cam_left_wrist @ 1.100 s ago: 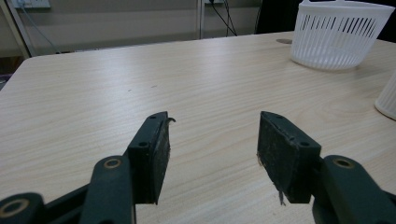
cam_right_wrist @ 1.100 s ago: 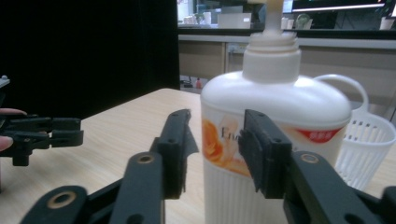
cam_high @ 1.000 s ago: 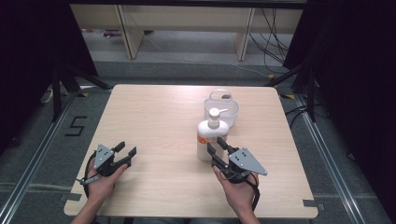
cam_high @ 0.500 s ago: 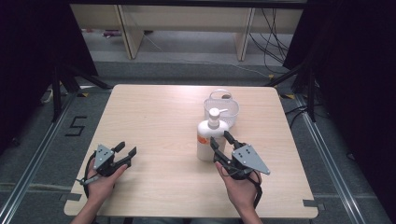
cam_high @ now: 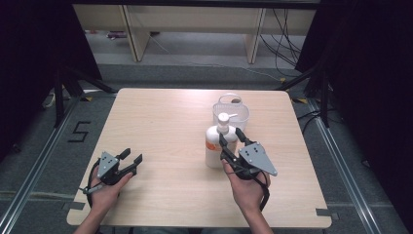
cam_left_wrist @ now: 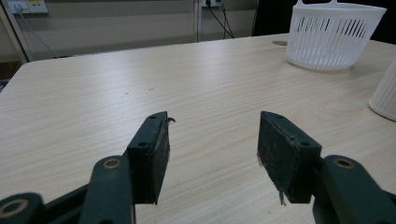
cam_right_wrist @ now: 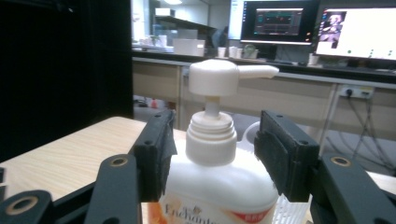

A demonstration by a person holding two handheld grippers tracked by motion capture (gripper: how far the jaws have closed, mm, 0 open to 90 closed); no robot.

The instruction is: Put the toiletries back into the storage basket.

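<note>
One pump bottle (cam_high: 217,146) stands upright on the table (cam_high: 160,122), right of centre, long axis vertical, nozzle pointing roughly 3 o'clock in the high view. Right gripper (cam_high: 230,137) is right on it, coming in from about 5 o'clock; the right gripper view puts the bottle's neck and collar (cam_right_wrist: 211,135) dead ahead between the jaws. Jaws have just been opening, now spread, with a gap between each pad and the collar, so nothing pinched. Likely next: close on the neck or shoulder.

One white slotted basket (cam_high: 231,113) sits just behind the bottle at 12 o'clock, near or touching, can't tell.

Left gripper (cam_high: 131,159) rests well apart at about 9 o'clock, jaws spread, empty, over bare wood. Right hand (cam_high: 248,187) is far nearer.

Count: one bottle, one basket, two grippers.
</note>
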